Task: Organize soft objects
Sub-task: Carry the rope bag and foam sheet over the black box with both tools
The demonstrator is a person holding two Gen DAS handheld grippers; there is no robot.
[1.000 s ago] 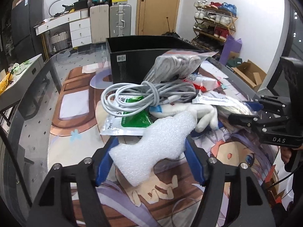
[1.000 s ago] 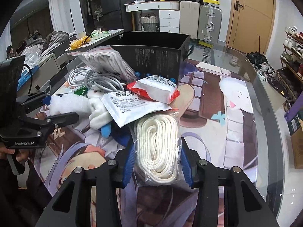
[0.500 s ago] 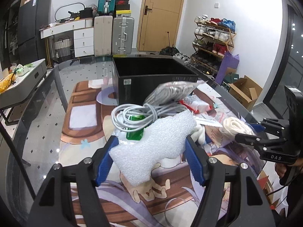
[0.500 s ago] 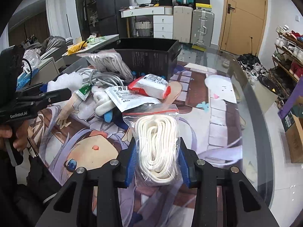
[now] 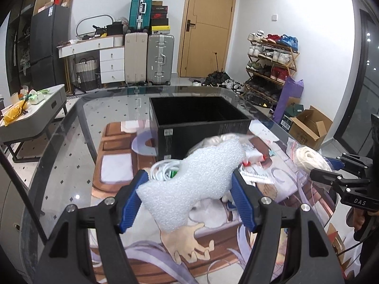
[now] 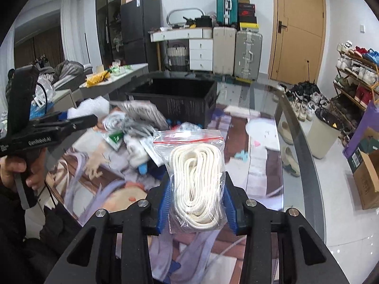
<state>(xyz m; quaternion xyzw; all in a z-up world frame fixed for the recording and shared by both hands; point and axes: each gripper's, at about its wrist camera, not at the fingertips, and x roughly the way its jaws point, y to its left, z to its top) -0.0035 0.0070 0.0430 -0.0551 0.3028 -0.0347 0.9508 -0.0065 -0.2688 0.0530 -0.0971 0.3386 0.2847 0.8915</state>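
My left gripper [image 5: 188, 195] is shut on a white foam piece [image 5: 193, 179] and holds it in the air above the table. My right gripper [image 6: 196, 203] is shut on a clear zip bag of white rope [image 6: 196, 179], also lifted. The bag shows in the left wrist view [image 5: 310, 159] at the right. The foam shows in the right wrist view [image 6: 92, 107] at the left. An open black box [image 5: 199, 125] stands on the table beyond the pile. It also shows in the right wrist view [image 6: 175, 99].
A pile of soft things lies in front of the box: a grey cable coil [image 6: 135, 125], a bagged rope bundle [image 6: 142, 113], white packets [image 5: 255, 177]. A printed mat [image 5: 194, 236] covers the glass table [image 5: 68, 146]. Shoe rack [image 5: 270, 68] and cardboard box [image 5: 310, 127] stand at right.
Both grippers have risen well above the table with their loads. The pile now lies lower and farther away in both views.
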